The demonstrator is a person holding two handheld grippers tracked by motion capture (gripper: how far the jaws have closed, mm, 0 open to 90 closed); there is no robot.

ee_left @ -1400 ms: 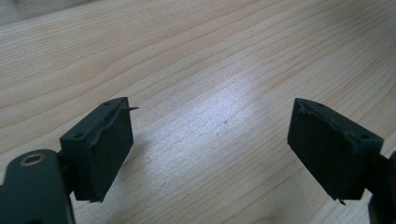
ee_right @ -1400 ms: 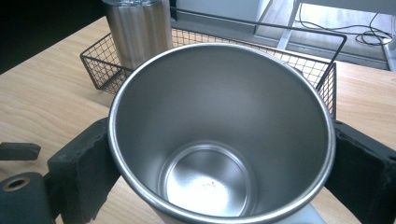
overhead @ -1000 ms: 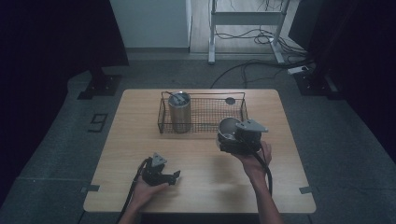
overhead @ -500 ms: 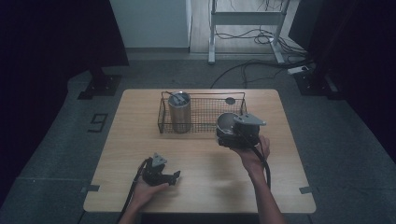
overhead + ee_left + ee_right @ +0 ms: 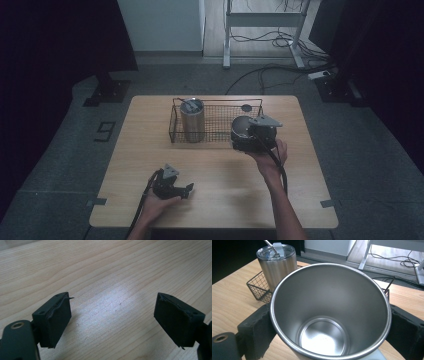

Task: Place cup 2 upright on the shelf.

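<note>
An open steel cup (image 5: pixel 329 312) sits between the jaws of my right gripper (image 5: pixel 329 325), which is shut on its sides; its inside is bare metal. In the high view that right gripper (image 5: pixel 246 135) holds the cup (image 5: pixel 242 127) at the front right edge of the black wire basket (image 5: pixel 220 127). A second steel tumbler with a lid and straw (image 5: pixel 192 120) (image 5: pixel 277 262) stands upright in the basket's left end. My left gripper (image 5: pixel 187 189) rests low over the table's front left, jaws wide open over bare wood (image 5: pixel 112 307).
A small dark round disc (image 5: pixel 246 107) lies on the wooden table (image 5: pixel 310 200) behind the basket. Cables and a metal stand's legs (image 5: pixel 265 20) are on the floor beyond the table.
My right gripper has carried the cup up and away from me, toward the basket's right end. The left gripper has stayed put.
</note>
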